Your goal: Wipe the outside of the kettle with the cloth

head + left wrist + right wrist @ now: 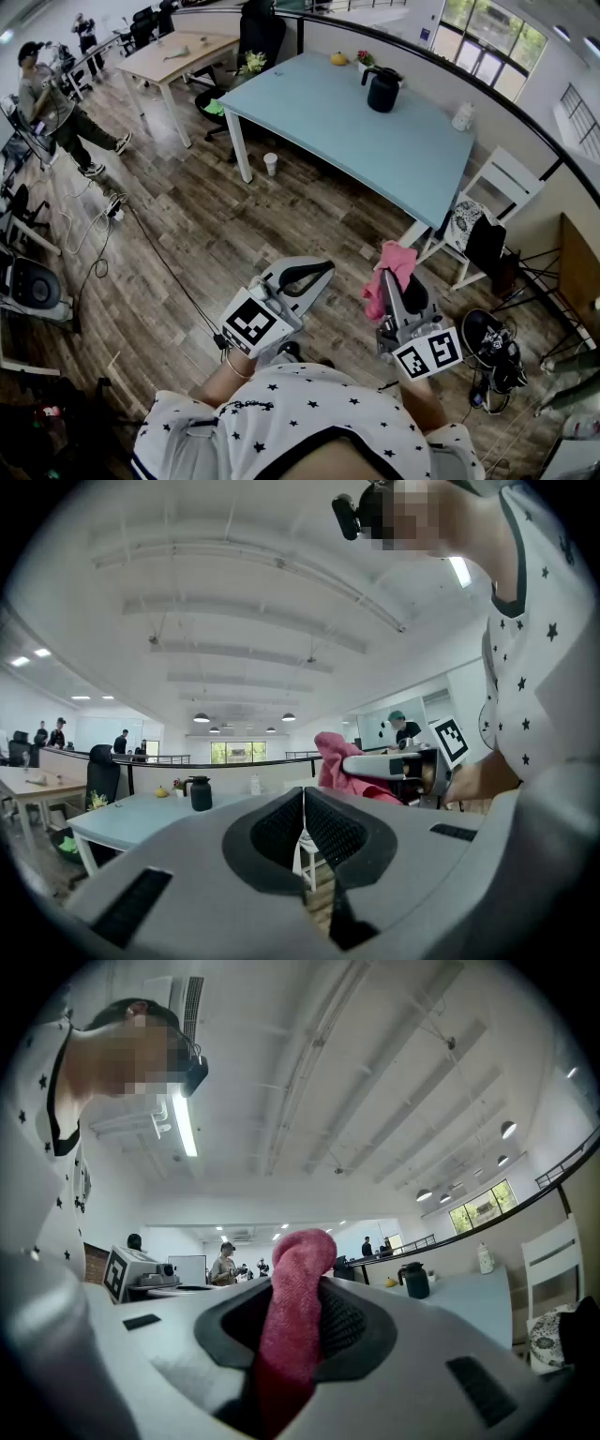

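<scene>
Right gripper (296,1309) clamped on pink cloth (300,1260); left gripper (302,803) closed, empty; black kettle (382,91) on table (309,122), well apart.

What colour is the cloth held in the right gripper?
Pink. The cloth shows best in the right gripper view, clamped between the jaws.

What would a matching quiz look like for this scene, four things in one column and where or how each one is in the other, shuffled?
Column one:
1. kettle
2. cloth
3. left gripper
4. cup

Column two:
A. on the floor beside the blue table
B. shut, with nothing between the jaws
C. clamped in the right gripper
D. standing on the blue table, near its far edge

Pairs: 1-D, 2-C, 3-B, 4-A
</scene>
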The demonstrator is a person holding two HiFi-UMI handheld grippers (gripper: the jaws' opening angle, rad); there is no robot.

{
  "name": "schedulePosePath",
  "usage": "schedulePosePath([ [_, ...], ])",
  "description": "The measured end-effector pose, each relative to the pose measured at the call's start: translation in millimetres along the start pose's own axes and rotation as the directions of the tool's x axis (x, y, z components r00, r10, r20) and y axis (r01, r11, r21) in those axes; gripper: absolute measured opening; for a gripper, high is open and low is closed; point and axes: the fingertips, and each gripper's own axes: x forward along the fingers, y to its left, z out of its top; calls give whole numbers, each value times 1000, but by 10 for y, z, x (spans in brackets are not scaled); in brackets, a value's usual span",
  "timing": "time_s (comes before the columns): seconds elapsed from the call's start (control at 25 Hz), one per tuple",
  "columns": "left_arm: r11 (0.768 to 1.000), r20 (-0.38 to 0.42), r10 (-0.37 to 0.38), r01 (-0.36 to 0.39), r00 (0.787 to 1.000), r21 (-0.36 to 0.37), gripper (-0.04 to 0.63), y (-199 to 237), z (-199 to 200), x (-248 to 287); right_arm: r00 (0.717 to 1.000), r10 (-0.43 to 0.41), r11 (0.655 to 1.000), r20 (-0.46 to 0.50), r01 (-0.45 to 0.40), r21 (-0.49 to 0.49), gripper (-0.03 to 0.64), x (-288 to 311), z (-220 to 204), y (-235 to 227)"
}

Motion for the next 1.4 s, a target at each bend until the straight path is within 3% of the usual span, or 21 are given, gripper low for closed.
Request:
schedulePosePath([
  [0.56,1000,15,27,-26,1000,-4,29,-25,30,16,1000,5,1000,28,-6,27,109,-40,65,-54],
  [0.88,1000,15,-13,13,1000,-8,31,-217,44,225,999,-27,998,39,25,56,110,-267,104,-219],
  [1.08,999,32,-49,48,998,16,29,-430,79,415,998,-45,998,53,43,39,110,-477,147,-391],
  [1.4,1000,10,-19,19,1000,3,30,-350,-32,569,999,-49,999,21,49,18,112,-540,36,-515],
])
